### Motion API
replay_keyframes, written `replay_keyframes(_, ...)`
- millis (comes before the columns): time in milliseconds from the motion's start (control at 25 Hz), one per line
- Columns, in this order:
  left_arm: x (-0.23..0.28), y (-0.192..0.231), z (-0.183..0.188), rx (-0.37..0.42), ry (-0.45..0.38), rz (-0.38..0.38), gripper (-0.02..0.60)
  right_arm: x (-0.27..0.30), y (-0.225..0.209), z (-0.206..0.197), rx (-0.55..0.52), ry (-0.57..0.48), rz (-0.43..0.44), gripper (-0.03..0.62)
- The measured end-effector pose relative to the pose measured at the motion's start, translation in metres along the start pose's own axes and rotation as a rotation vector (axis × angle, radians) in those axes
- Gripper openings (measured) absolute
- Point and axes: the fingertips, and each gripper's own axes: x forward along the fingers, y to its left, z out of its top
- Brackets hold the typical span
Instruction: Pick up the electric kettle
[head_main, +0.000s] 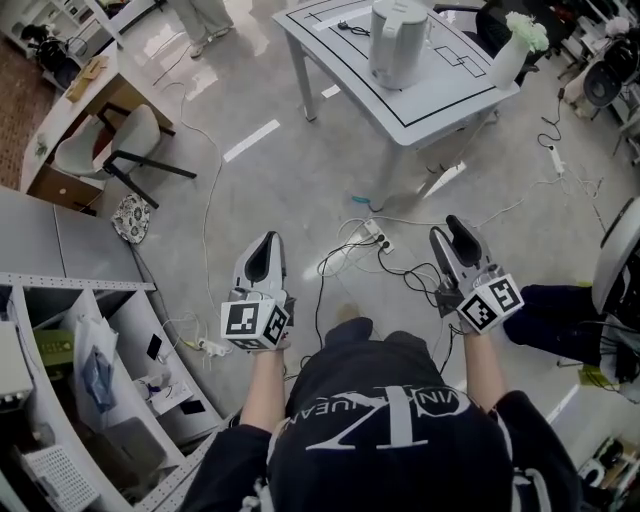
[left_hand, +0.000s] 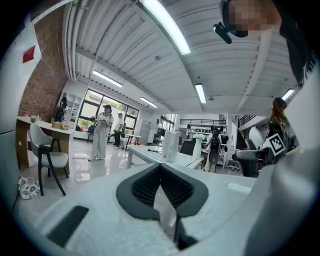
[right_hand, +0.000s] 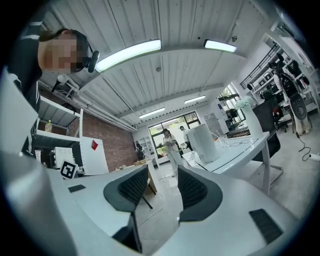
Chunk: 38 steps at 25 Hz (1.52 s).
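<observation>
The white electric kettle (head_main: 398, 40) stands on a white table (head_main: 340, 70) far ahead of me across the floor. It shows small in the left gripper view (left_hand: 171, 146) and larger in the right gripper view (right_hand: 204, 142). Both grippers are held out level in front of the person's body, well short of the table. The left gripper (head_main: 262, 262) has its dark pads meeting at the tips (left_hand: 161, 170), with nothing between them. A clear gap separates the pads of the right gripper (head_main: 455, 242), which stands open and empty (right_hand: 162, 177).
A black cable (head_main: 352, 27) and a white vase of flowers (head_main: 515, 45) share the table. A power strip with tangled cables (head_main: 375, 238) lies on the floor between me and it. A white chair (head_main: 110, 145) and desk stand at left, shelves (head_main: 90, 350) at lower left. People stand in the background (left_hand: 102, 132).
</observation>
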Motion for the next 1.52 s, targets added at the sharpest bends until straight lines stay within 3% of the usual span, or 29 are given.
replay_keyframes(440,0.007,0.042,-0.008,-0.062,0.003,0.054,0.005,0.036,-0.003,-0.006,0.011,0.035,0.003,0.172)
replay_keyframes(760,0.036,0.065,-0.005,-0.05,0.023,0.072,0.005,0.076,-0.026,-0.003,0.031,0.03,0.009,0.172)
replay_keyframes(920,0.077,0.081,0.012,-0.043,0.007,0.08,0.005,0.106,-0.05,0.007,0.028,0.015,0.009,0.172)
replay_keyframes(1240,0.192,0.059,0.045,-0.029,-0.017,-0.036,0.005,0.155,-0.113,0.038,0.022,-0.019,-0.02,0.172)
replay_keyframes(1520,0.256,0.046,0.055,-0.022,0.001,-0.081,0.003,0.184,-0.154,0.056,0.025,-0.008,-0.023,0.172)
